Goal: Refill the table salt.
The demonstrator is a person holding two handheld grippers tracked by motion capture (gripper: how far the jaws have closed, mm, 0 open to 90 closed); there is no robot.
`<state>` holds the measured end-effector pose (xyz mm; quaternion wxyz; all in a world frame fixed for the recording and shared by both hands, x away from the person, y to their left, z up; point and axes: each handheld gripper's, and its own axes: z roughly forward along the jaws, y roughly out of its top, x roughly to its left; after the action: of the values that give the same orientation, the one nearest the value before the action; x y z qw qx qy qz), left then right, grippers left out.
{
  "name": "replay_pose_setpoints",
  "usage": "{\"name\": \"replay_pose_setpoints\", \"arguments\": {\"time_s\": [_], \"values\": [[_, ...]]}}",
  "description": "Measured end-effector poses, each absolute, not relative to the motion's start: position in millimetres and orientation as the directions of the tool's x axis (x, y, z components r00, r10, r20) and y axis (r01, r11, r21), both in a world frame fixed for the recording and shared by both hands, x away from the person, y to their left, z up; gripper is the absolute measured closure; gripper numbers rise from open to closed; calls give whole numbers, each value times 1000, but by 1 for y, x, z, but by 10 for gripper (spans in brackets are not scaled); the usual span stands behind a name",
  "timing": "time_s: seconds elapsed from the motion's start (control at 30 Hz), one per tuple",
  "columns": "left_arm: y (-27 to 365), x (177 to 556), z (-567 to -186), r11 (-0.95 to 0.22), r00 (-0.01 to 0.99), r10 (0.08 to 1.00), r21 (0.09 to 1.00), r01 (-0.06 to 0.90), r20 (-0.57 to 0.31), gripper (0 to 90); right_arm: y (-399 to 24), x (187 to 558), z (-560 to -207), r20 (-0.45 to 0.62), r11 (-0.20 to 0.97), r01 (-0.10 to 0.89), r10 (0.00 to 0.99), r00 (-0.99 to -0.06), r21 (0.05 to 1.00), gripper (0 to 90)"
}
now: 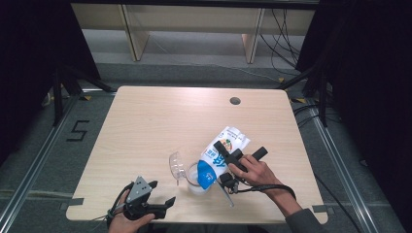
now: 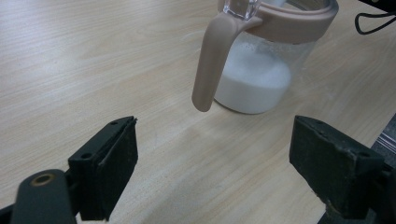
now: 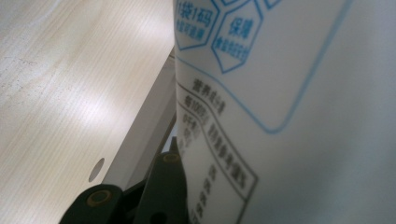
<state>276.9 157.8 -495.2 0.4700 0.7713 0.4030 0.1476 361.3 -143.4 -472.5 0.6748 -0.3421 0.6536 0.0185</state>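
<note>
The milk pouch (image 1: pixel 221 154) lay tilted in the right gripper (image 1: pixel 232 160), its long axis slanting from the upper right, away from the person, down to the lower left, with the blue lower end dipping into the mouth of the pitcher (image 1: pixel 197 178). The right gripper's jaws were clamped across the pouch's middle, fairly narrow, squeezing its sides; in the right gripper view one black jaw pressed flat against the printed white face of the pouch (image 3: pixel 289 116).

The left gripper (image 1: pixel 154 194) rested near the table's (image 1: pixel 145 121) front edge, its jaws spread wide and holding nothing. Ahead of those jaws, and well apart from them, stood the pitcher (image 2: pixel 261 60), clear-walled with a beige rim and a beige handle pointing back toward the jaws, white milk pooled in its bottom. Its clear lid (image 1: pixel 176 164) stood flipped open on the side away from the pouch. Bare tabletop lay between the left jaws and the pitcher.
</note>
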Motion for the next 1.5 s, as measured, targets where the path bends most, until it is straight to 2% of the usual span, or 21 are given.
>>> {"name": "replay_pose_setpoints", "arguments": {"time_s": [0.83,0.9,1.13,1.3,1.37,1.5], "values": [[158,277,-495,-236,632,761,844,482,-148,150,-145,361,-471,-902,774,-468,-405,150,-426,773],[158,277,-495,-236,633,759,844,481,-149,150,-146,361,-473,-916,791,-468,-379,134,-395,773],[158,277,-495,-237,635,758,843,482,-150,150,-145,361,-470,-899,771,-468,-411,153,-432,775],[158,277,-495,-236,633,760,844,481,-149,150,-145,361,-470,-900,772,-468,-407,153,-429,776],[158,277,-495,-236,633,760,844,481,-148,150,-146,361,-472,-917,792,-466,-376,135,-393,777],[158,277,-495,-236,633,760,844,481,-148,150,-145,361,-470,-912,785,-467,-384,146,-406,777]]}}
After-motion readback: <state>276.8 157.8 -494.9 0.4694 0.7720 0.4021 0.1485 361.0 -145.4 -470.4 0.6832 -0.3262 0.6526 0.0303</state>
